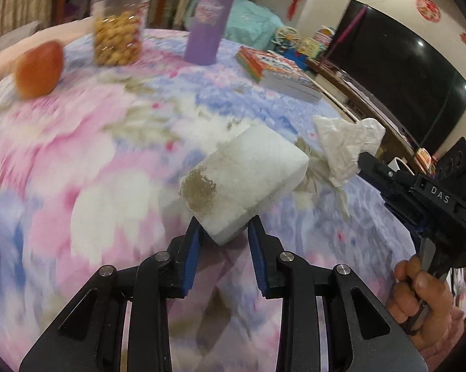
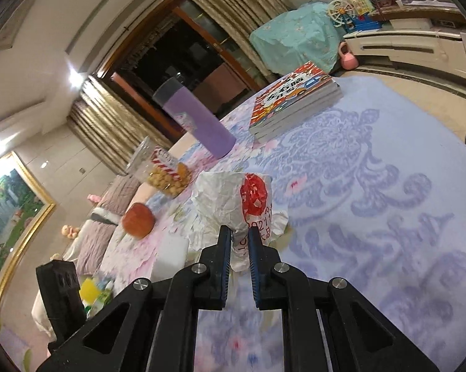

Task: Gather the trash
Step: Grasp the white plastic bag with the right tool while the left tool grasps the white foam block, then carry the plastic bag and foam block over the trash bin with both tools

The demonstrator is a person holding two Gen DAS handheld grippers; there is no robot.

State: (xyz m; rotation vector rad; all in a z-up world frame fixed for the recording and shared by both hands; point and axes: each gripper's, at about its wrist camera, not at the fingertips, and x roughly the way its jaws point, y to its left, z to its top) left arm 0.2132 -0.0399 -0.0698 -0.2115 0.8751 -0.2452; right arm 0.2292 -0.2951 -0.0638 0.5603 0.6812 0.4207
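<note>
Both pieces of trash are held clear of the floral tablecloth, evidently for carrying off: the left gripper pinches a stained, crumbly white foam block, while the right gripper, beside it, clamps a crumpled red-printed paper wrapper.

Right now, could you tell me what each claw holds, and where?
Left claw: foam block, by its near corner. Right claw: crumpled paper, by its near edge.

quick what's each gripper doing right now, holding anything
Left gripper: closed on the white foam block.
Right gripper: closed on the crumpled paper wrapper.
</note>
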